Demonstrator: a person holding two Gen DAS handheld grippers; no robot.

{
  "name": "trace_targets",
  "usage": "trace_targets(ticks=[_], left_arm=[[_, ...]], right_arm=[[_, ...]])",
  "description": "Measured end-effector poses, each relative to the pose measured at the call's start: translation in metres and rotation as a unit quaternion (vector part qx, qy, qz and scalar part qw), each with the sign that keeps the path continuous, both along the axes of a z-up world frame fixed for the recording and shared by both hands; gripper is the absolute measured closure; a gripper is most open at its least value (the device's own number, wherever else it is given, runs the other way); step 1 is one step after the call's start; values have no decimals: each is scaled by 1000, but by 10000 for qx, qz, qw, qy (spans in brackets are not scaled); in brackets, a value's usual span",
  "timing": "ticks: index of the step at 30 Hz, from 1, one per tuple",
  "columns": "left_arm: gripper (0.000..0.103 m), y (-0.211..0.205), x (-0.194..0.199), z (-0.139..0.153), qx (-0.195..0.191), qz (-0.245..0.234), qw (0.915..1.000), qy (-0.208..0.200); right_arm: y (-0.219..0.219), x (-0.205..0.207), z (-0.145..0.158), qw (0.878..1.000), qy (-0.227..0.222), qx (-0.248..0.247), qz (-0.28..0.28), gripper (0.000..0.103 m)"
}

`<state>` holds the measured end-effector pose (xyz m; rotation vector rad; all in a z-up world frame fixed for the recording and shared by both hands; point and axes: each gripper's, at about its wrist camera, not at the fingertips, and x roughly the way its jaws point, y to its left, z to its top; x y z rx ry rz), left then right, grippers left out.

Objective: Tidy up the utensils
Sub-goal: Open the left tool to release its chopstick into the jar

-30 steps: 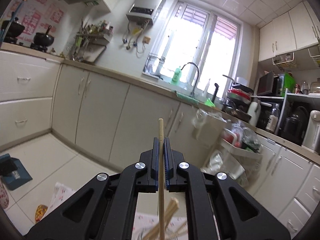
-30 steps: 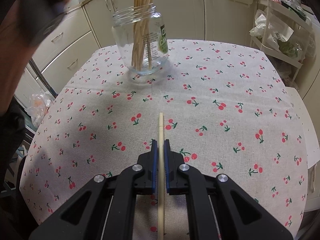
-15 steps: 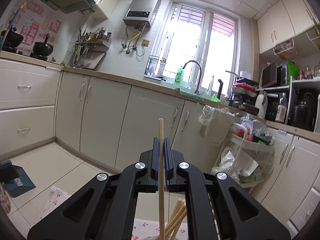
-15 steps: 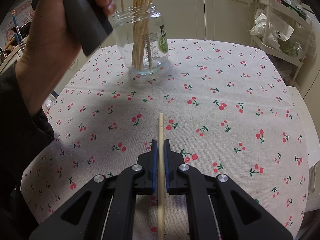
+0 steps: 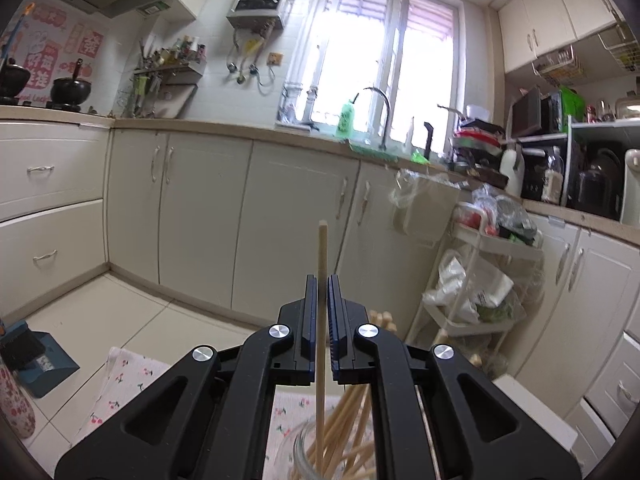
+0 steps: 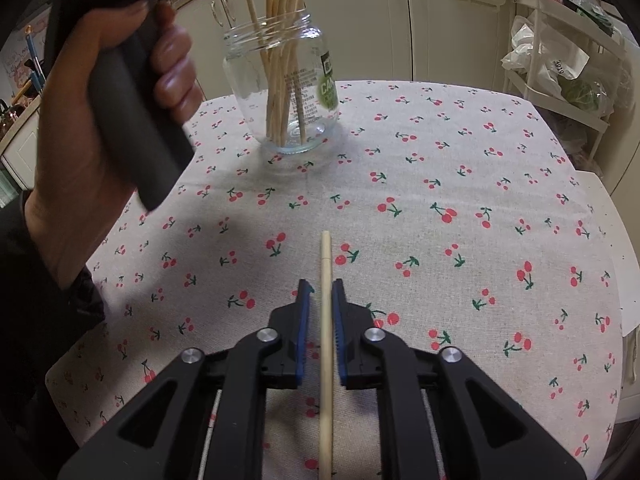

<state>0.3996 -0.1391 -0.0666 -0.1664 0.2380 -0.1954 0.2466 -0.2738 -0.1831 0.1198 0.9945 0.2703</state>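
Cherry-print cloth covers the table [image 6: 460, 184], cream kitchen cabinets [image 5: 192, 216] all round. Starting at my left claw [image 5: 322, 292]: pads clamped together on one chopstick [image 5: 321, 264], held upright, its lower end already inside the mouth of the glass jar [image 5: 308, 456] at 6 o'clock in that view. I reckon vertical is the point here, so it slides in alongside the bundle [image 5: 352, 420] instead of snagging on the rim. From my right camera the jar [image 6: 282, 88] stands at 11 o'clock on the table, sticks fanning out of it, with the left hand [image 6: 120, 92] gripping its handle just beside it at 10 o'clock. My right claw [image 6: 320, 300] has its jaws slightly apart, with the second chopstick [image 6: 326, 352] lying between the pads, daylight on both sides; whether it rests on the cloth I cannot tell. My guess: it waits its turn.
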Motion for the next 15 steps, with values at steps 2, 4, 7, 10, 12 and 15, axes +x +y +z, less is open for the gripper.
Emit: trace_targets(ticks=[2,4,7,10,12,15], left_arm=[[98,2,-4,-1,83,-108,9998,112],[95,4,-8,-2,143,-200,9995,197],[82,11,-15,-3,187,-300,9989,323],[68,22,-25,-2,174,-255,9990,323],[64,31,-31,-2,117,-223,9991,354],[55,46,-43,-3,57,-133,9991,398]], right_arm=[[0,1,0,10000,-26,7,6,87],[0,3,0,10000,-49,-5,-2,87],[1,5,0,9999,-85,-76,-1,87],[8,4,0,9992,-166,-369,75,89],[10,4,0,9985,-193,-502,105,92],[6,6,0,9988,-180,-445,47,97]])
